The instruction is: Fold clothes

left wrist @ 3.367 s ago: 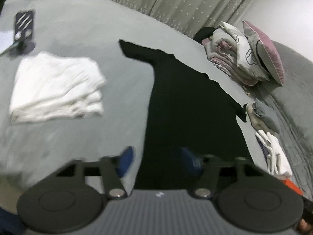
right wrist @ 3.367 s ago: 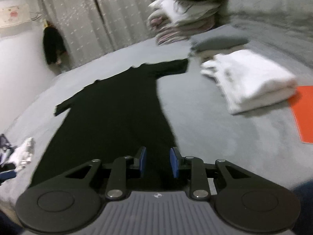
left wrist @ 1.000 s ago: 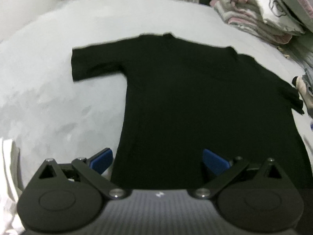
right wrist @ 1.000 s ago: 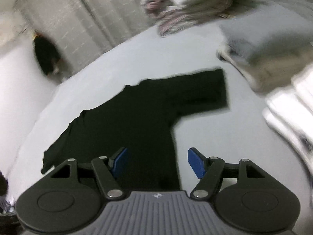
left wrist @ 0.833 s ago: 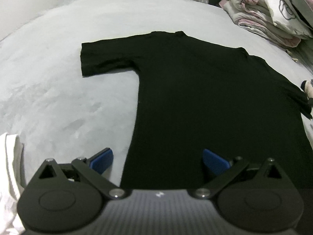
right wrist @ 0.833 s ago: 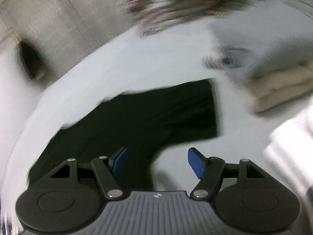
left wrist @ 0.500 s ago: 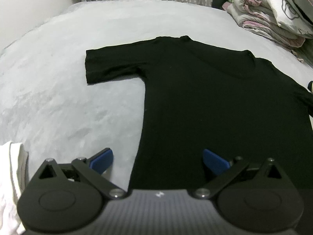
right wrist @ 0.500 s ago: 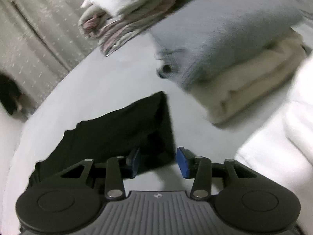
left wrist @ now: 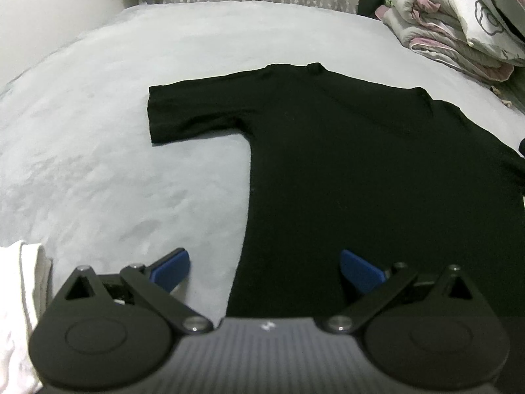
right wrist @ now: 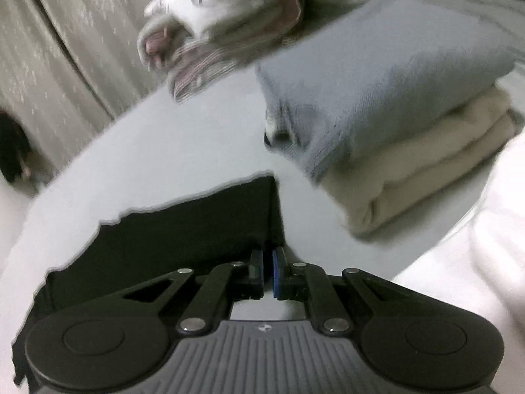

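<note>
- You have no readable words, numbers or brand names in either view.
- Only a small white emblem marks each claw's grey ribbed housing, left claw [left wrist: 265,264] and right claw [right wrist: 267,271].

Grippers, two, hand-held: one spread, one pinched.

Our left gripper [left wrist: 265,264] hangs low with its jaws set wide apart, the blue pads [left wrist: 170,267] angled outward on their black linkage arms and nothing between them. Our right gripper [right wrist: 267,272] sits tilted down, jaws drawn almost together with only a thin slit between the blue pads [right wrist: 276,271]; the tips meet the corner of the black shirt [right wrist: 183,229] sleeve, and whether cloth is pinched we cannot tell. Neither of our hands shows in either view.
</note>
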`<action>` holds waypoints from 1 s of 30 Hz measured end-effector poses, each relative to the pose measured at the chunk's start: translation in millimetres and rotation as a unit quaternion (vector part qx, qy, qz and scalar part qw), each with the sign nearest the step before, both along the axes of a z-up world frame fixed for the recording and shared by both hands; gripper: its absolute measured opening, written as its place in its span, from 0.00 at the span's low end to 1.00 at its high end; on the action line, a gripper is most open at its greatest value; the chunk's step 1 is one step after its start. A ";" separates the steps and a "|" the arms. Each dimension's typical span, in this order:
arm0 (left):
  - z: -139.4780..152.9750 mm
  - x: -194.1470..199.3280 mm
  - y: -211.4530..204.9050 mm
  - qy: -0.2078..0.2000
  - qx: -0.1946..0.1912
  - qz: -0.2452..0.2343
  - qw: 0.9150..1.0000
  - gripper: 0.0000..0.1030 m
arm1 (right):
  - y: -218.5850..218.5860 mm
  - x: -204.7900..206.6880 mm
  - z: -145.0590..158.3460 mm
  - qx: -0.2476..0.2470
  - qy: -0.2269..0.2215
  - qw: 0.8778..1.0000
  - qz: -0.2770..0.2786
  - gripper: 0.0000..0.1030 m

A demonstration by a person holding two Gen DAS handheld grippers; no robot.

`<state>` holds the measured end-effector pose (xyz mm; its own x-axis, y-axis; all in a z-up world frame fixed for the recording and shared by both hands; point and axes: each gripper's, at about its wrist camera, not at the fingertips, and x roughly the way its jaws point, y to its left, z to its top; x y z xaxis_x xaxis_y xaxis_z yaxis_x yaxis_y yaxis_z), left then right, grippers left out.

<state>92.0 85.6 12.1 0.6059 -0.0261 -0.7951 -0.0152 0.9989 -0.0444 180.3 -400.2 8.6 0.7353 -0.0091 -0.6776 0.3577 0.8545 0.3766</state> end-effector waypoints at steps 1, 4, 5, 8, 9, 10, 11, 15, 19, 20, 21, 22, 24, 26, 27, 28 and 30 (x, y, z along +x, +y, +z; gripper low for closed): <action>0.2 0.1 0.6 0.000 -0.002 0.000 1.000 0.99 | 0.3 3.4 0.2 -0.007 0.003 1.000 0.005 0.10; 0.4 0.8 2.9 0.002 -0.007 0.002 1.000 0.99 | 3.5 14.6 8.7 -0.046 -0.004 0.999 0.018 0.31; 0.3 1.2 3.3 0.003 -0.008 0.002 1.000 0.99 | 4.5 18.3 11.5 -0.059 -0.006 0.998 0.023 0.34; 0.1 1.4 2.9 0.003 -0.009 0.001 1.000 0.99 | 7.6 29.5 20.0 -0.098 -0.013 0.994 0.036 0.34; -0.2 1.6 2.7 0.003 -0.009 0.000 1.000 0.99 | 8.7 33.2 22.8 -0.111 -0.016 0.993 0.041 0.34; -0.6 1.9 2.6 0.003 -0.008 0.000 1.000 0.99 | 9.7 37.0 25.6 -0.124 -0.018 0.991 0.045 0.34; -1.1 2.1 2.7 0.003 -0.008 -0.001 1.000 0.99 | 10.8 42.7 24.6 -0.135 -0.015 0.990 0.049 0.34; -1.9 2.1 2.2 0.004 -0.006 -0.003 1.000 1.00 | 15.3 71.7 9.2 -0.176 0.013 0.982 0.060 0.30; -2.8 1.8 0.8 0.004 -0.001 -0.006 1.000 1.00 | 22.7 85.0 -0.2 -0.229 0.028 0.971 0.068 0.06; -2.8 1.8 0.7 0.004 0.000 -0.007 1.000 1.00 | 24.9 85.6 -0.6 -0.240 0.029 0.968 0.070 0.05; -2.5 1.7 0.8 0.005 -0.001 -0.007 1.000 1.00 | 26.9 84.5 1.1 -0.247 0.026 0.966 0.069 0.05; -2.0 1.6 1.1 0.005 -0.003 -0.006 1.000 1.00 | 28.7 82.5 3.8 -0.252 0.019 0.965 0.065 0.05; -1.2 2.0 2.2 0.007 -0.008 -0.006 1.000 1.00 | 29.2 78.0 12.0 -0.257 0.003 0.965 0.052 0.05; -0.4 2.8 4.2 0.008 -0.015 -0.004 1.000 1.00 | 29.2 76.2 19.5 -0.259 -0.011 0.965 0.038 0.05; 0.0 3.4 5.1 0.009 -0.019 -0.002 1.000 1.00 | 30.2 78.9 19.2 -0.262 -0.006 0.964 0.037 0.05; 0.3 3.8 5.9 0.010 -0.023 0.000 1.000 1.00 | 31.7 81.6 17.4 -0.267 0.002 0.963 0.040 0.05; -0.2 4.4 6.5 0.011 -0.026 0.001 1.000 1.00 | 31.7 86.2 14.7 -0.277 0.017 0.960 0.040 0.04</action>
